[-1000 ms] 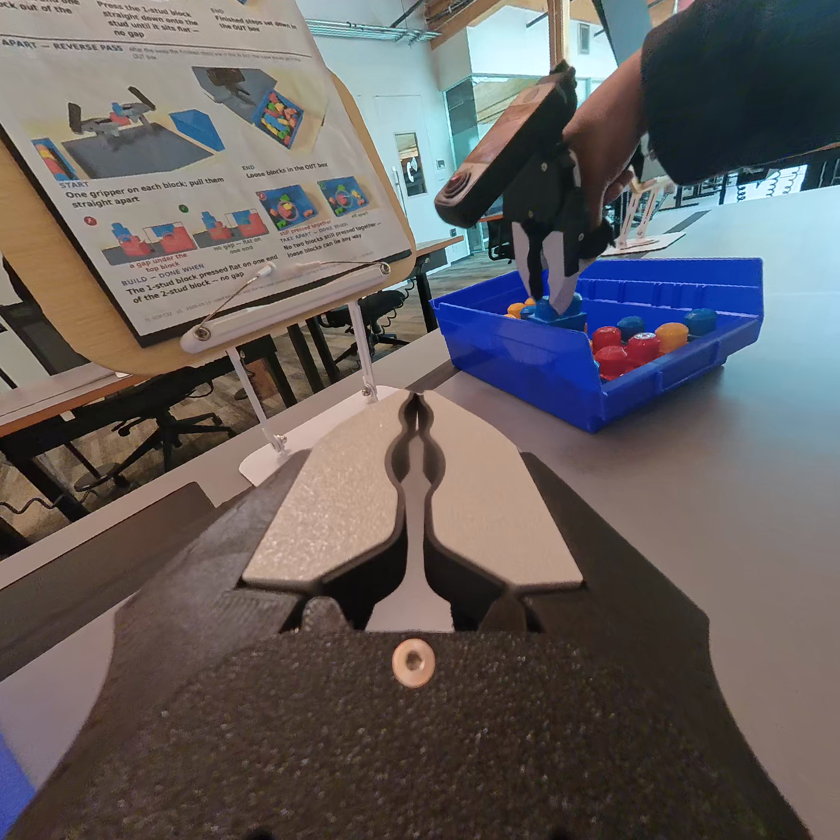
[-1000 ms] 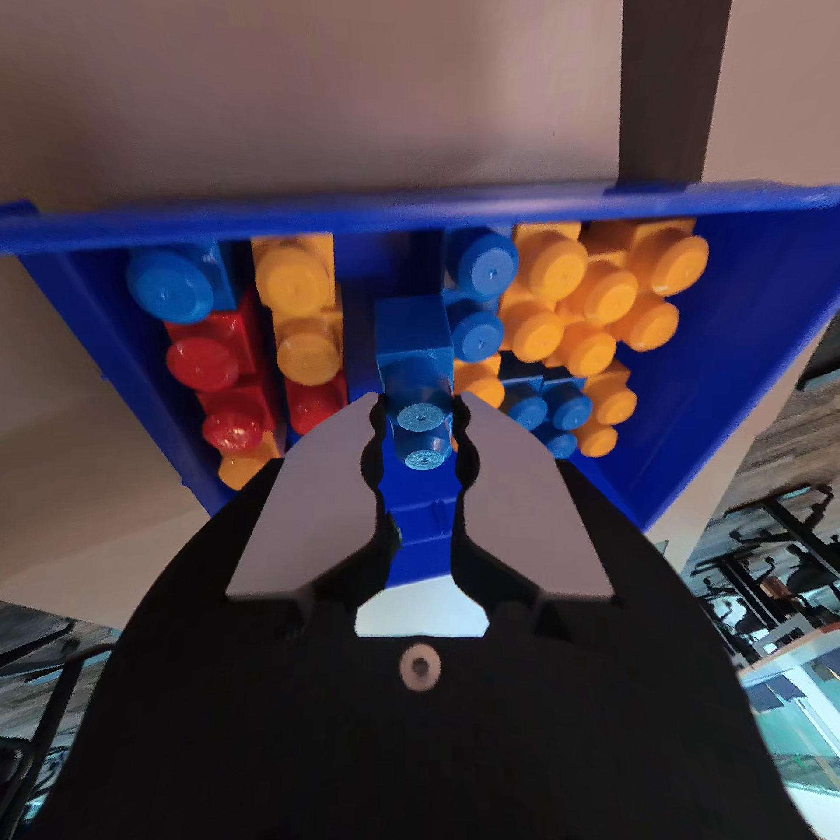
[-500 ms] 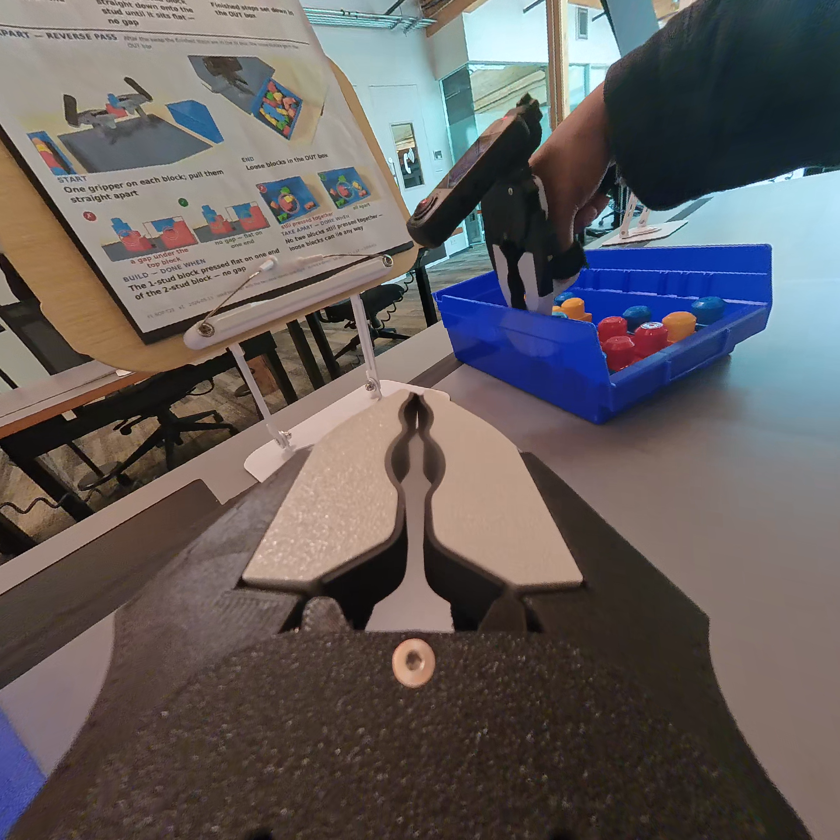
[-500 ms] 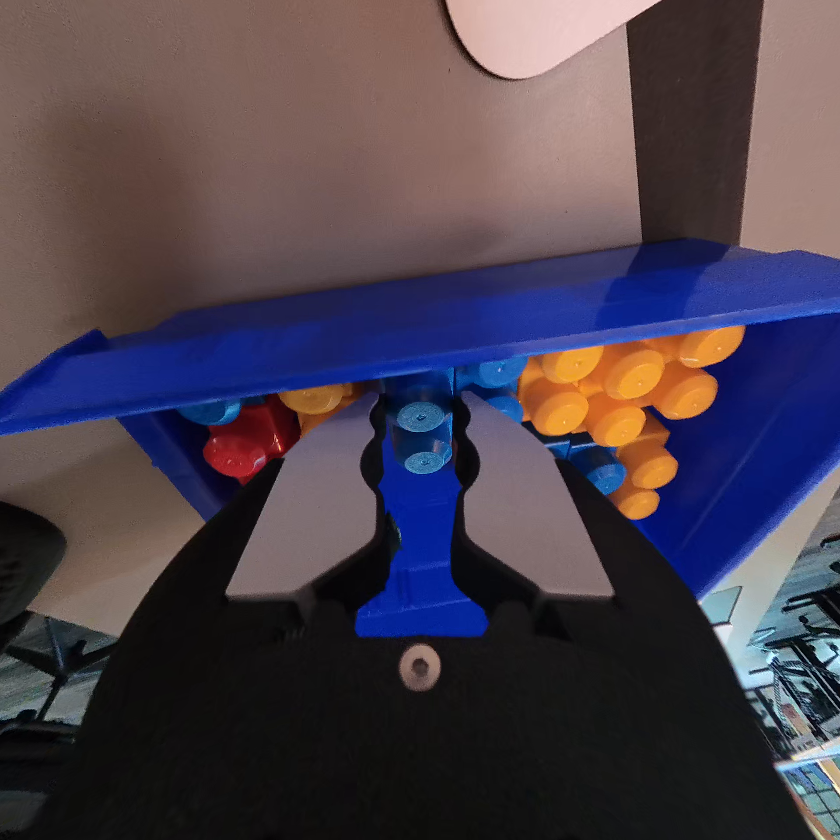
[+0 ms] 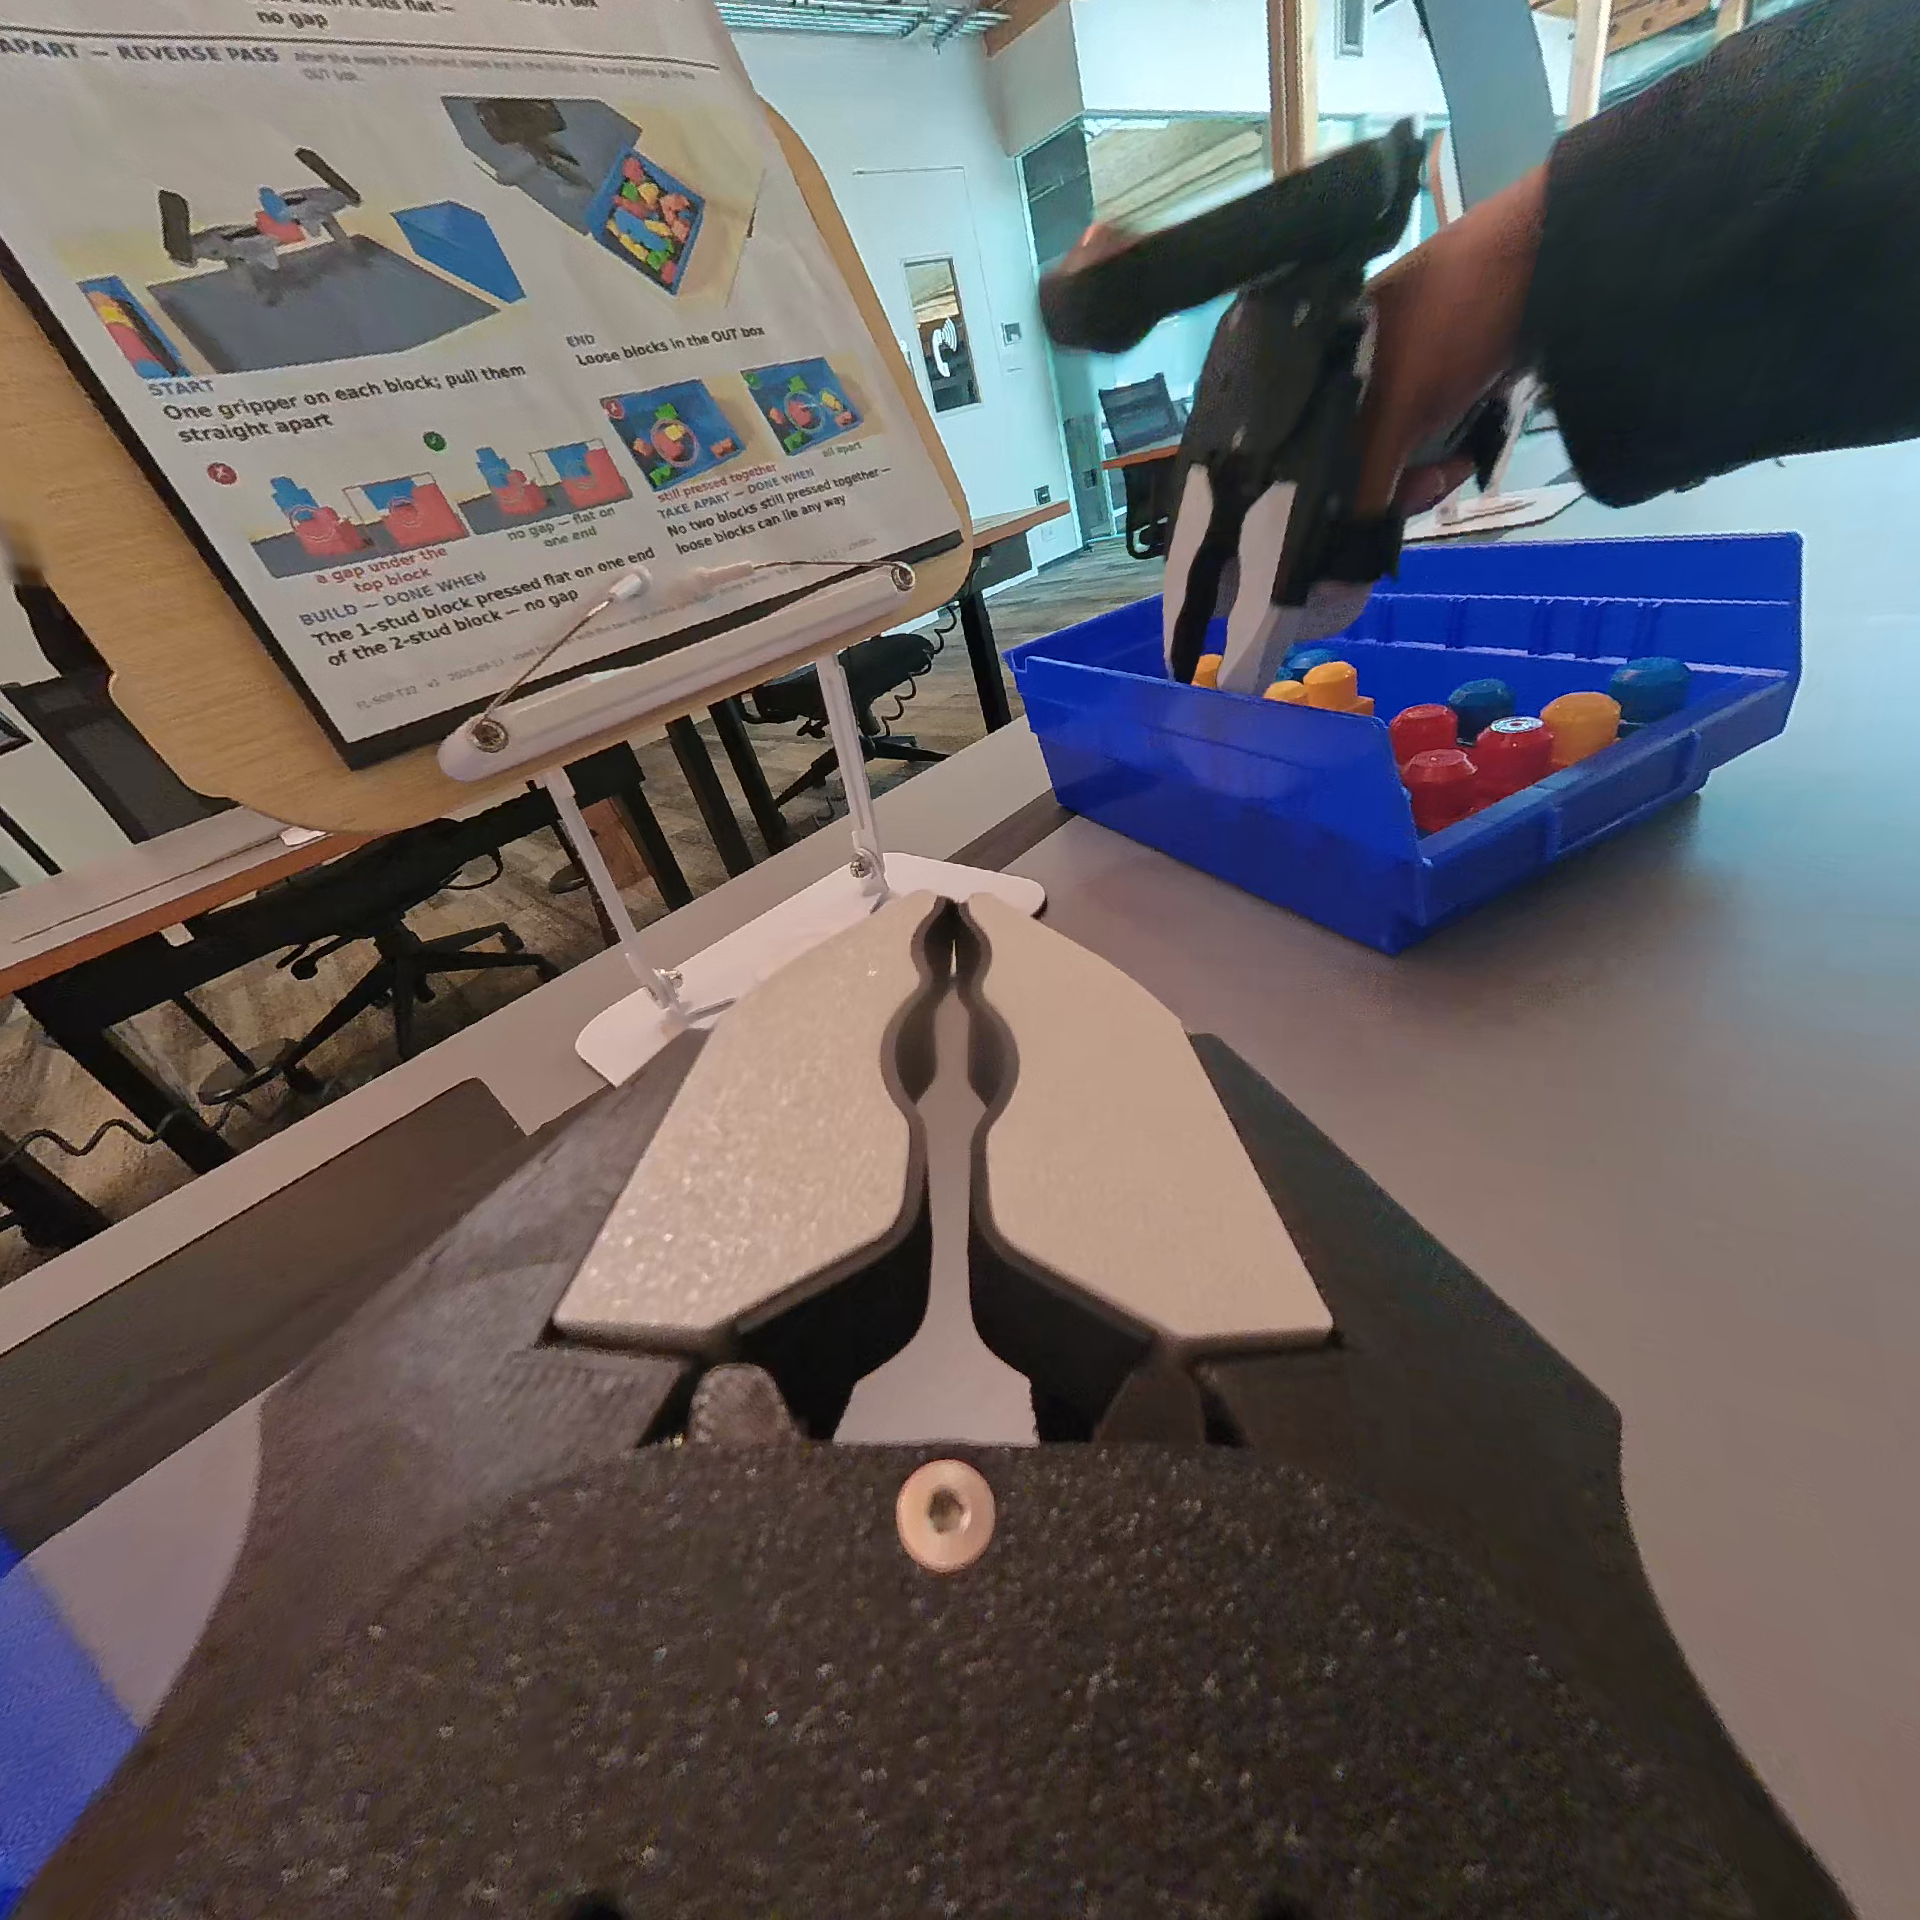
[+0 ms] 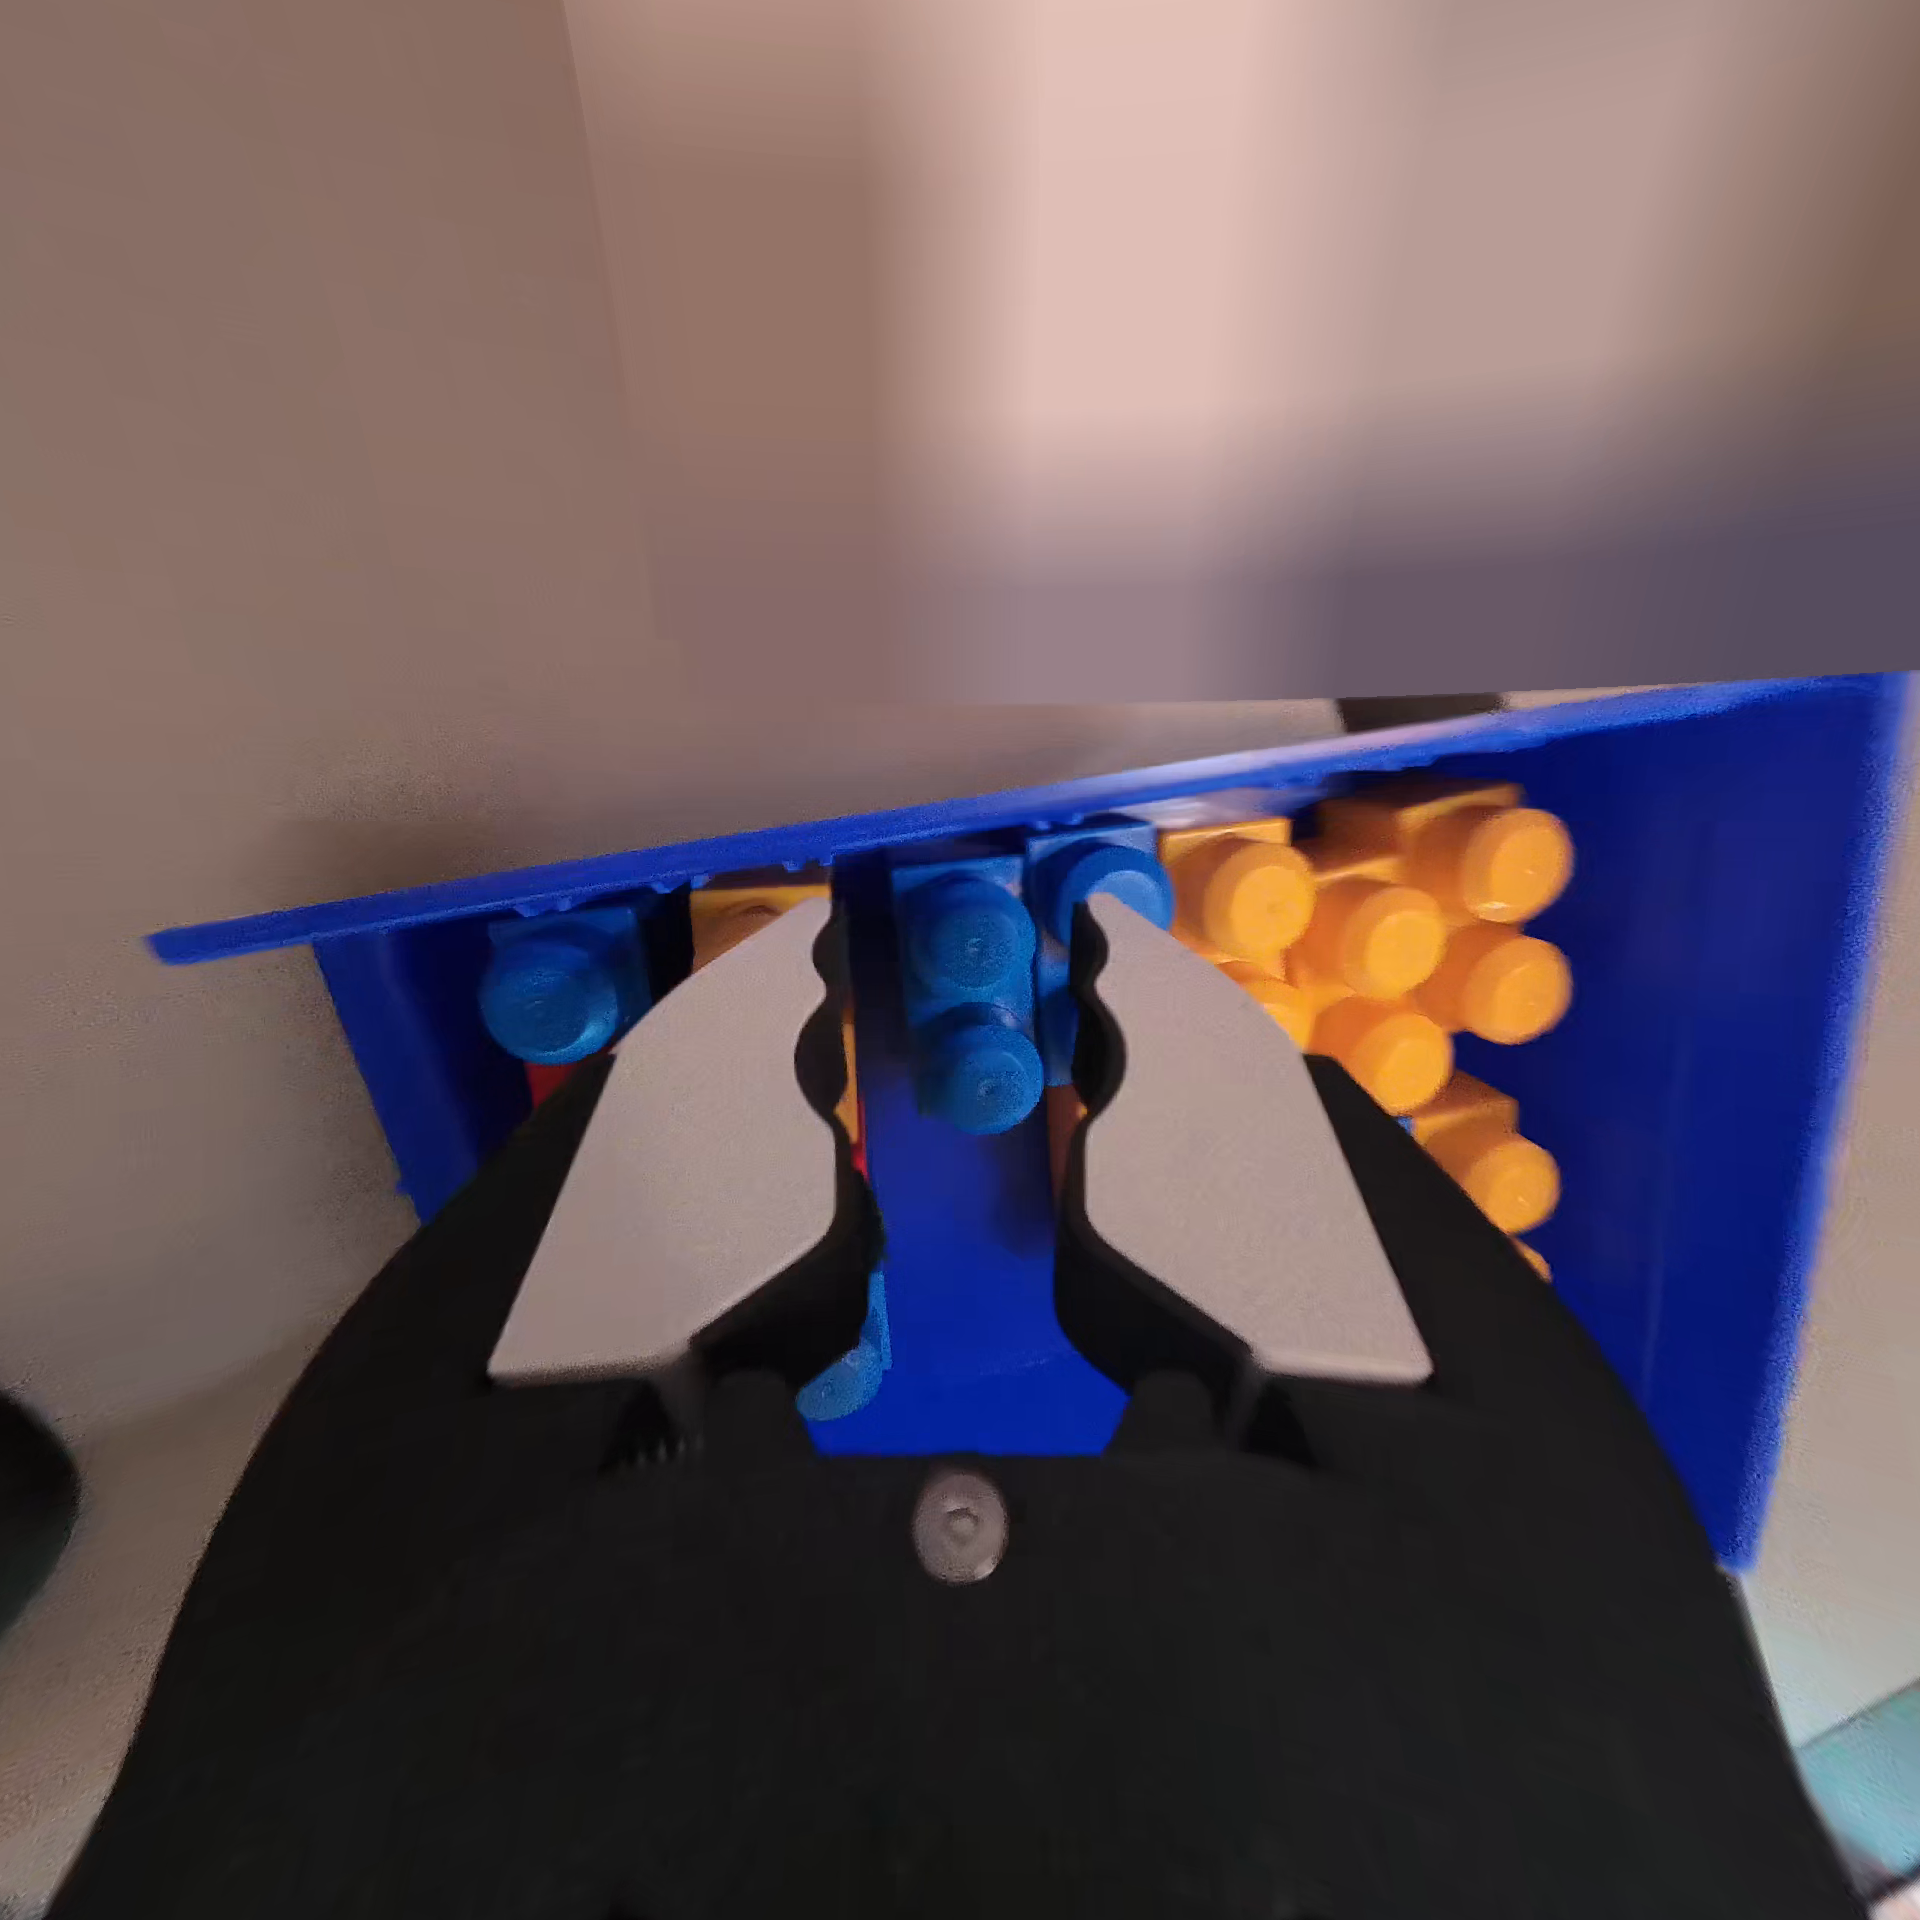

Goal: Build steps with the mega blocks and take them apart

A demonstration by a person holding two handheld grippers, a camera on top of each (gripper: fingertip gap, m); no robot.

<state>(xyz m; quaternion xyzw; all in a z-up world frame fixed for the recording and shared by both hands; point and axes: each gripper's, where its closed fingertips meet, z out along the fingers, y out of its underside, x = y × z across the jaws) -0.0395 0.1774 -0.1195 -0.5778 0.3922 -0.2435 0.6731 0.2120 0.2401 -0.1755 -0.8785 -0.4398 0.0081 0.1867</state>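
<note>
— Two tongs in view; where do yours stand?

— Your left tongs (image 5: 951, 920) hover low over the grey table (image 5: 1558, 1195), tips pressed nearly together, with nothing between them. Your right tongs (image 6: 956, 925) are spread apart inside the blue bin (image 6: 1704, 1039), and a blue two-stud block (image 6: 971, 997) sits in the gap between the fingers. No contact with either pad shows, so you have no grip on it.

— And the rest of the blocks?

— All in that bin. Orange blocks (image 6: 1382, 935) crowd its right side in your right wrist view, another blue block (image 6: 561, 992) lies at the left, and a sliver of red peeks out behind the left finger. From your left wrist view, the bin (image 5: 1299, 790) sits on the table ahead and to the right, with red blocks (image 5: 1465, 758) near its front wall, and your hand (image 5: 1444, 343) points the right tongs (image 5: 1226, 634) down into its back corner.

— Anything else nearby?

— An instruction sheet (image 5: 447, 312) leans on a white stand (image 5: 748, 966) just beyond your left tongs.
</note>
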